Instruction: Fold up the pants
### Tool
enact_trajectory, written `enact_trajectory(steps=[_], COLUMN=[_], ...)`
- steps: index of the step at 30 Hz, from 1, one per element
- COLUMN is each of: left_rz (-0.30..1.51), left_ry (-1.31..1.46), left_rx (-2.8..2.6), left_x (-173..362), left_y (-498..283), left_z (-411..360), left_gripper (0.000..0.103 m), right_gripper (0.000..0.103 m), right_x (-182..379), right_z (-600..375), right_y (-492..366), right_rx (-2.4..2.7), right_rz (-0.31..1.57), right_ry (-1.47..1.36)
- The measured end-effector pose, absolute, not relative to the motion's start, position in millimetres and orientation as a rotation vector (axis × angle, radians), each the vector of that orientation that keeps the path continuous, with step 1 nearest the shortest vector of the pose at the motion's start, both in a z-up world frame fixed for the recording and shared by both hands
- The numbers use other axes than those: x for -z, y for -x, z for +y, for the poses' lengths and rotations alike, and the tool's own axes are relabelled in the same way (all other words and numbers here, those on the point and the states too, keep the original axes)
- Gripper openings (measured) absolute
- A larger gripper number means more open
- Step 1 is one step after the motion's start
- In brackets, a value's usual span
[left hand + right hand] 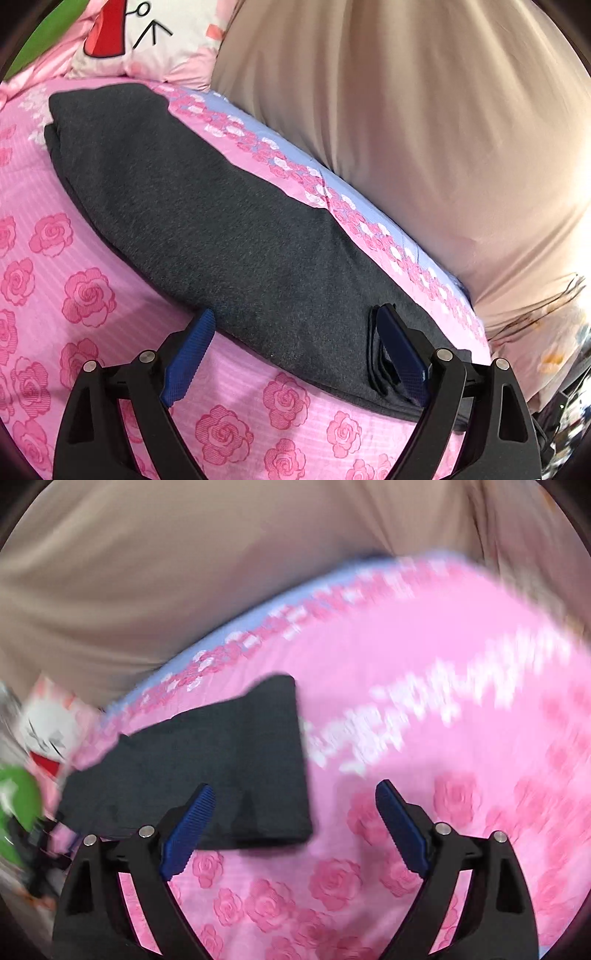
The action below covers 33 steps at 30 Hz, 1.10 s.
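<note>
The dark grey pants lie folded into a long stack on the pink rose-print bed sheet. My left gripper is open wide at the near end of the stack, its jaws straddling the folded edge, with the right finger resting against the layered edge. In the right wrist view the pants lie left of centre. My right gripper is open and empty, above the sheet at the pants' right corner. That view is motion-blurred.
A large beige cushion runs along the far side of the bed and also shows in the right wrist view. A printed pink-and-white pillow and a green object lie at the far left.
</note>
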State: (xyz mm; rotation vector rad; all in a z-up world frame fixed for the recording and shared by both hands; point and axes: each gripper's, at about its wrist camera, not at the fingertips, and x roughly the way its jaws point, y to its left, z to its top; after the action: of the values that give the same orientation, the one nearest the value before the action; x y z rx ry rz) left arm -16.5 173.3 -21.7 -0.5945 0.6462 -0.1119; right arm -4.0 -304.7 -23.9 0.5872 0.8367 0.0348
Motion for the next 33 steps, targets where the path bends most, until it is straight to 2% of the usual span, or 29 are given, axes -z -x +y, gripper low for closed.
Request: enact_trajectory(steps=[4,5,6,7,8,9,13,17,28,29,33], left_rz=[0.642,0.640,0.638,0.637,0.636,0.634,0.633,0.669,0.656,0.660,0.666], left_ry=[0.573,0.571,0.569,0.566,0.563,0.558,0.551,0.494,0.401,0.391,0.369], left_rx=[0.100,0.098,0.096,0.090,0.086,0.081,0.071,0.070,0.105,0.110,0.134], left_x=[20,20,19,19,19,19,17,11,5,6,10], left_y=[18,18,18,19,19,19,20,24,29,28,27], left_z=[172,171,171,170,170,169,169,160,131,128,122], left_gripper=[0.087,0.087,0.087,0.087,0.087,0.087,0.087,0.087,0.087,0.087,0.087], right_gripper=[0.087,0.079,0.061,0.060,0.034,0.017,0.016,0.010,0.010,0.010,0.025], right_x=[31,33,39,36,33,34,12,3,6,6,2], right_z=[-291,-285,-276,-267,-259,-255,-250,-276,-353,-359,-354], right_y=[-6,-12,-21,-24,-29,-32,-20,-4,49,53,63], right_rx=[-0.095,-0.141,-0.169,-0.147,-0.159,-0.195,-0.129,-0.037,0.126,0.131,0.166], right_rz=[0.845,0.849,0.881,0.873,0.876,0.879,0.768,0.734,0.685,0.687,0.710], right_ry=[-0.586,-0.598,-0.613,-0.584,-0.554,-0.580,-0.470,-0.406,-0.450,-0.448,-0.319])
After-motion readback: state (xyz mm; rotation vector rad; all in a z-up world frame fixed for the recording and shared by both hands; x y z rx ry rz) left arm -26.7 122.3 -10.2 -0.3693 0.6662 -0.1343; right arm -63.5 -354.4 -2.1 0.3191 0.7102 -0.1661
